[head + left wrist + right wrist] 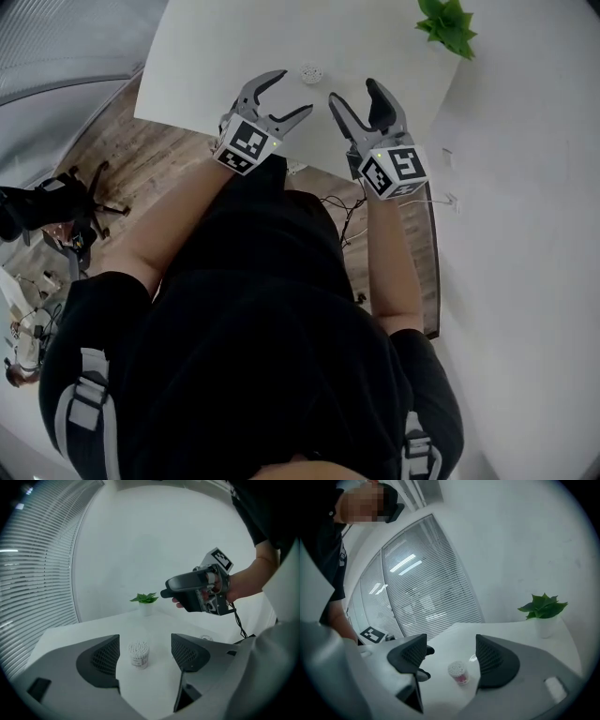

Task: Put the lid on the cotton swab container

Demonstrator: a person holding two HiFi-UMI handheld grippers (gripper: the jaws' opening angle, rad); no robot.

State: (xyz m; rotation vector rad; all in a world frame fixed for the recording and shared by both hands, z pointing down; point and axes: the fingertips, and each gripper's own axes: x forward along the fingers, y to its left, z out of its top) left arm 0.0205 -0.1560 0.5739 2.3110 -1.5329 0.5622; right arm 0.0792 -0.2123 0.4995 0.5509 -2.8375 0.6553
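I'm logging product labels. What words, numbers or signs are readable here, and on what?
Small clear round cotton swab container: pinkish label, too blurred to read.
White marker cube on the left gripper, and its twin on the right gripper: black square patterns, no letters.
No other text is visible.

A white table (216, 56) with rounded corners carries three things. The cotton swab container (311, 73) stands upright on the bare top with its mouth open and the white swab tips showing. A small round lid (474, 658), pale and hard to make out, lies flat near the container but apart from it. A potted plant (447, 23) with green leaves in a white pot stands well apart from both, at the table's far corner by the wall.
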